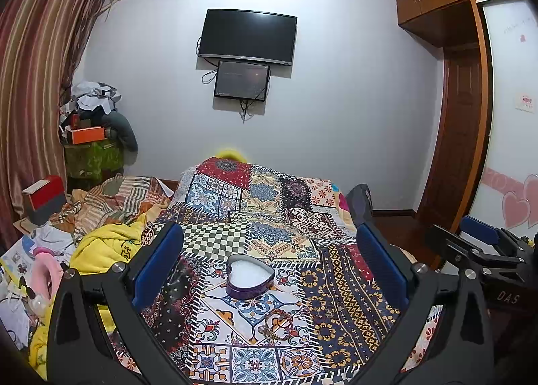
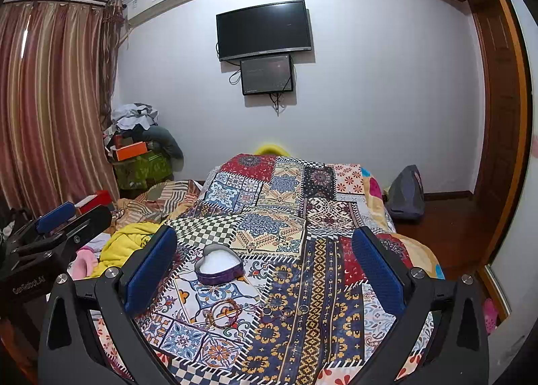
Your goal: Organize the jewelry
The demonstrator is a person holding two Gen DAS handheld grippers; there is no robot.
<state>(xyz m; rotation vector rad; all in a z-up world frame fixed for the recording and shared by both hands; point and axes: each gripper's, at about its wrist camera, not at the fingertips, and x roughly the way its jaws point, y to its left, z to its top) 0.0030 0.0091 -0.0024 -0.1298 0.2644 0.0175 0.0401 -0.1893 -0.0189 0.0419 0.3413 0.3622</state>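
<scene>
On the patchwork bedspread (image 2: 285,217) in front of me sits the heart-shaped box (image 2: 219,267), lid off, its white lining showing, and nearer to me lies the jewelry: a beaded bracelet (image 2: 224,312) and, just to its right, a few small rings (image 2: 285,311). From the left wrist view the bracelet (image 1: 275,323) shows below the box (image 1: 250,279), while the rings blend into the pattern so badly that I cannot count them with confidence. I hold both tools above the bed, touching nothing. My left gripper (image 1: 269,270) has its blue pads spread wide with only fabric and the box between them; my right gripper (image 2: 265,270) is equally spread and empty. Nothing is in the box yet, so I judge the work is at its very start: the approach to the first piece. Next I would lower one tool onto the bracelet, straddle its band with the fingers, and close gently, since the soft spread may bunch up and come along with it.
</scene>
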